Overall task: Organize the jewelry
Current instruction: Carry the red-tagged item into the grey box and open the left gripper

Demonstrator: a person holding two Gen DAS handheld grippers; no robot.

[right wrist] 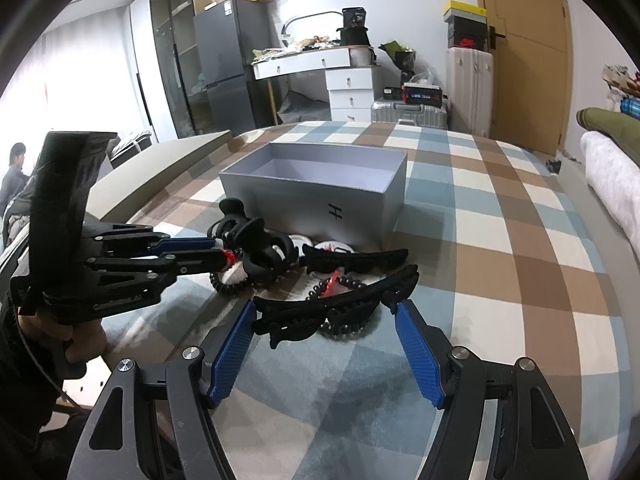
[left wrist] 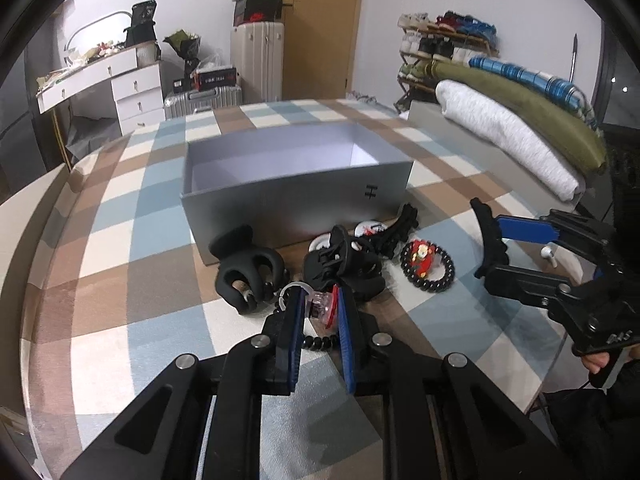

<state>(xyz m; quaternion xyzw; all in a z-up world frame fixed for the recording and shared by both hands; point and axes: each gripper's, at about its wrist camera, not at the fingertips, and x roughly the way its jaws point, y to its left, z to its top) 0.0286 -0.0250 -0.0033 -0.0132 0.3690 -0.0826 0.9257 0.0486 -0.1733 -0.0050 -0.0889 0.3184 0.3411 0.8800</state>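
The left gripper (left wrist: 318,306) is closed down on a small clear-and-red hair clip (left wrist: 322,305), which is pinched between its two blue pads, low over the checked cloth (left wrist: 120,208). A black bead bracelet (left wrist: 318,342) is seen directly beneath those pads. The right gripper (right wrist: 326,322) is spread wide and holds nothing; one long black hair clip (right wrist: 336,312) is positioned between its fingertips, lying crosswise and touching neither pad. A second long black clip (right wrist: 356,260) lies just behind the first. Two rounded black claw clips (left wrist: 248,276) (left wrist: 340,264) are counted in the pile, side by side. One beaded bracelet with a red charm (left wrist: 427,266) lies to the right of them, and two white round items (left wrist: 370,230), partly hidden, lie against the box. One open grey box (left wrist: 296,176), with nothing seen inside, stands just behind the pile. Folded textiles (left wrist: 516,120) are stacked at the far right.
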